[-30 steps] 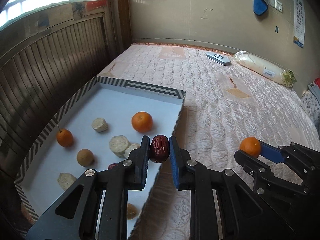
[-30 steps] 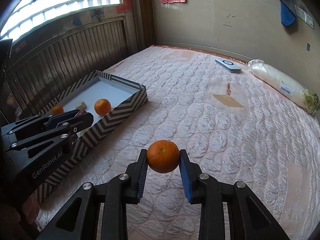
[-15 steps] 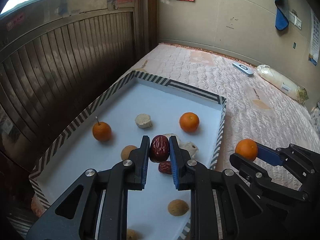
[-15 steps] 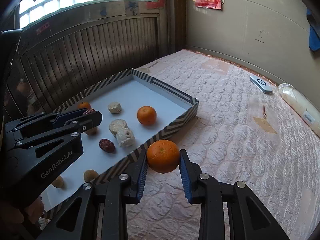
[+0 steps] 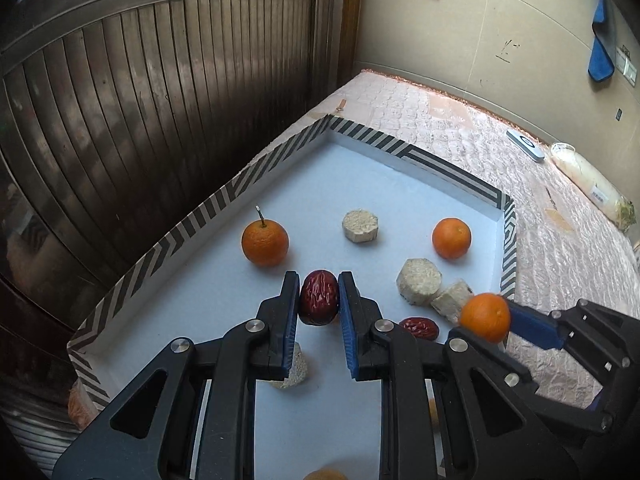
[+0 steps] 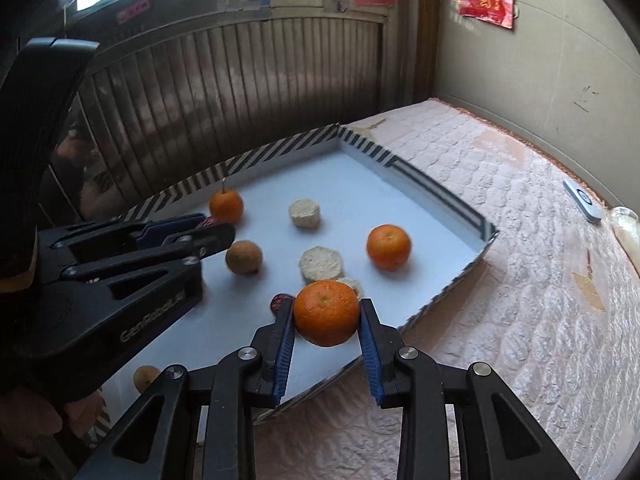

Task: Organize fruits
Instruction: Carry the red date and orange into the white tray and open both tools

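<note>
1. Nearest me, my left tool [image 5: 319, 298] was pinching a red date [image 5: 319, 297] between its blue pads, squeezed by its narrow sides so the wrinkled, glossy, dark maroon fruit stood on end and could not roll out. I held it clear above the white floor of the tray [image 5: 416, 160], which I judged right for setting it down among the other fruit.

2. My right tool [image 6: 326, 314] was clamped on a mandarin [image 6: 326, 312], gripped across its widest part; the fruit was round, bright orange, with a pale navel dot facing the lens. It hung just inside the tray's near wall, at about 4 o'clock from the date in the left wrist view.

3. Just beyond, on the tray floor, lay a second red date [image 5: 419, 327] at 3 o'clock of the left tool, touching nothing I could see, with two pale cut rounds [image 5: 419, 280] beside each other past it.

4. Further in, a stemmed mandarin [image 5: 265, 242] sat at 11 o'clock, another mandarin [image 5: 451, 237] at 1 o'clock, and a third pale round [image 5: 360, 225] between them, all well apart.

5. A brown round fruit [image 6: 244, 257] showed near the left tool in the right wrist view.

6. Farthest, the quilted bed [image 5: 560, 248] carried the tray against the slatted wall.
</note>
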### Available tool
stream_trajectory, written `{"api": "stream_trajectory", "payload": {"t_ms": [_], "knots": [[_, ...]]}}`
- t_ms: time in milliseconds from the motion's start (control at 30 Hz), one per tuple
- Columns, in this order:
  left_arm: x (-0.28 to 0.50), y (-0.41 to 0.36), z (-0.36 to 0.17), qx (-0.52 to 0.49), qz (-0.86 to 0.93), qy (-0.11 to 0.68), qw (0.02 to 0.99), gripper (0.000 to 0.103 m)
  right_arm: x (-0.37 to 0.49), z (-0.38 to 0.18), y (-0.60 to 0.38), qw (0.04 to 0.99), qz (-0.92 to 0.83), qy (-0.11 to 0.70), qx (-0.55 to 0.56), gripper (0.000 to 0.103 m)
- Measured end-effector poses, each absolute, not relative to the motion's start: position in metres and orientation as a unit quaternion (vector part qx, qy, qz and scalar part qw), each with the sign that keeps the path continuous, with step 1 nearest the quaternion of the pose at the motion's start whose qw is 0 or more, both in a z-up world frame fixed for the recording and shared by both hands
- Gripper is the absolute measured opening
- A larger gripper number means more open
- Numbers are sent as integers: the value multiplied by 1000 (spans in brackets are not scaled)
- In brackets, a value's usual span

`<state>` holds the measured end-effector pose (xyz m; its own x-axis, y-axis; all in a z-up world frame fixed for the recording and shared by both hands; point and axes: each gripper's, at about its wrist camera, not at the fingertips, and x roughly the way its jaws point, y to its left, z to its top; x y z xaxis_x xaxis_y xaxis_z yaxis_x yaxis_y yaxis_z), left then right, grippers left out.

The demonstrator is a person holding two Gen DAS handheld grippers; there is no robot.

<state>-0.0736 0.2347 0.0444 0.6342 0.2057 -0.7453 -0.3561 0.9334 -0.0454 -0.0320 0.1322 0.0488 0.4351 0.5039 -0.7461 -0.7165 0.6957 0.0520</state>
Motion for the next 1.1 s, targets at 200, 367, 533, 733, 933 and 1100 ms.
{"api": "stream_trajectory", "payload": {"t_ms": [200,367,533,733,933,1100], "knots": [[-71,234,42,-92,156,406,896,19,-37,40,141,829,375,388,-148,30],[-69,234,40,-89,162,410,893,19,-40,39,140,828,383,382,-145,30],[-68,233,38,-85,166,415,891,20,-43,41,138,829,386,380,-139,35],[-68,232,38,-80,168,415,891,28,-47,44,133,831,386,376,-136,37],[-74,232,46,-81,178,387,901,59,-49,50,125,842,376,368,-119,37],[-77,232,47,-81,187,385,900,59,-50,56,116,853,364,360,-105,40]]}}
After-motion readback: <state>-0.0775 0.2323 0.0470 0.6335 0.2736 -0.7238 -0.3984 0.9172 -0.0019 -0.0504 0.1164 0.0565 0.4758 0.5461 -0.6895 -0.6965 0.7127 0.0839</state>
